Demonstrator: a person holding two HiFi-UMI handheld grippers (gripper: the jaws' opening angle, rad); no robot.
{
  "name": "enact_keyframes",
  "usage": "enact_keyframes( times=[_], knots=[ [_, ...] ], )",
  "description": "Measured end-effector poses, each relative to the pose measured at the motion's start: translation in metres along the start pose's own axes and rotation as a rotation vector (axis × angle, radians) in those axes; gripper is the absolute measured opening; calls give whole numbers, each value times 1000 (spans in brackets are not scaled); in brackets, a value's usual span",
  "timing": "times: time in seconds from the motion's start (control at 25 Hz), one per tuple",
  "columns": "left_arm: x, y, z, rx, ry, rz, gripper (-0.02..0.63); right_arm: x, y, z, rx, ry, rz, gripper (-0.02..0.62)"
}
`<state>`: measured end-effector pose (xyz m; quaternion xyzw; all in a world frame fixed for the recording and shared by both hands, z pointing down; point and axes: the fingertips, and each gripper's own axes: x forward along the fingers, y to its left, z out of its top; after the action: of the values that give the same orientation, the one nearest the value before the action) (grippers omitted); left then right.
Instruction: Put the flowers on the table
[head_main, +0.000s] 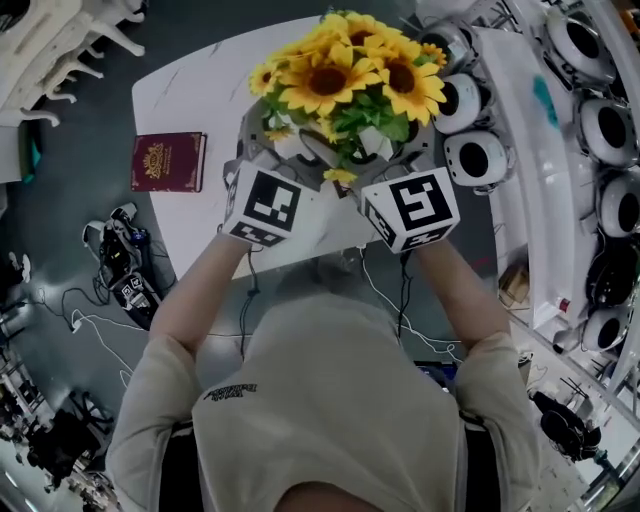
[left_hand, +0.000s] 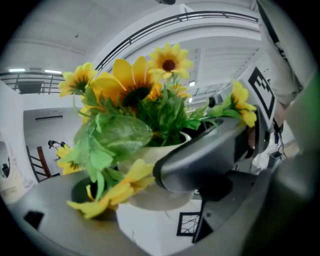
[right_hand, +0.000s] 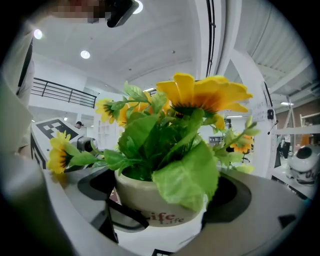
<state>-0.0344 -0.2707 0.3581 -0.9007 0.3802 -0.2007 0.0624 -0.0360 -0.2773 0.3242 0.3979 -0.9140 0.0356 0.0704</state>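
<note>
Flowers: a bunch of yellow sunflowers with green leaves, standing upright in a pale round pot. In the head view they sit at top centre of the frame, over the near part of the white table. The pot itself is covered by blooms in that view. No view settles whether its base rests on the table or is held just above it.

Left gripper: comes in from the lower left of the flowers, its marker cube facing up. In the left gripper view the pot stands between the jaws, which are closed in against its sides. A drooping yellow bloom and leaves lie over the jaw at the lower left of that frame.

Right gripper: comes in from the lower right, just beside the left gripper, its cube also facing up. In the right gripper view the pot fills the gap between the jaws and is pinched from both sides. Reddish lettering shows on the pot wall, and a broad green leaf hangs over the rim.

Both grippers grasp the same pot from the person's side.

Surroundings: a dark red book lies flat on the table at centre left, well apart from the flowers. White round-headed units line the right edge of the frame. Loose cables lie on the floor at lower left.
</note>
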Motion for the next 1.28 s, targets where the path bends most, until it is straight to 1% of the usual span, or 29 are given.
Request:
enact_keyframes(
  times=[0.2, 0.36, 0.48, 0.6, 0.8, 1.0, 1.16, 1.28],
  knots=[
    [45, 5, -45, -53, 23, -29, 456, 27, -31, -42, 13, 39, -25, 534],
    [82, 5, -80, -54, 33, -52, 456, 47, -56, -85, 20, 70, -46, 534],
    [106, 0, -108, -72, 45, -86, 456, 56, -70, -116, 38, 73, -71, 534],
    [125, -5, -135, -73, 64, -115, 456, 65, -81, -146, 64, 89, -86, 534],
    [149, -11, -176, -90, 86, -141, 456, 80, -92, -192, 86, 128, -94, 534],
    [166, -11, -209, -88, 124, -143, 456, 96, -98, -226, 120, 133, -80, 534],
    [178, -13, -233, -59, 166, -154, 456, 105, -103, -251, 149, 137, -81, 534],
    [185, -18, -249, -61, 194, -169, 456, 108, -105, -268, 169, 149, -80, 534]
  ],
)
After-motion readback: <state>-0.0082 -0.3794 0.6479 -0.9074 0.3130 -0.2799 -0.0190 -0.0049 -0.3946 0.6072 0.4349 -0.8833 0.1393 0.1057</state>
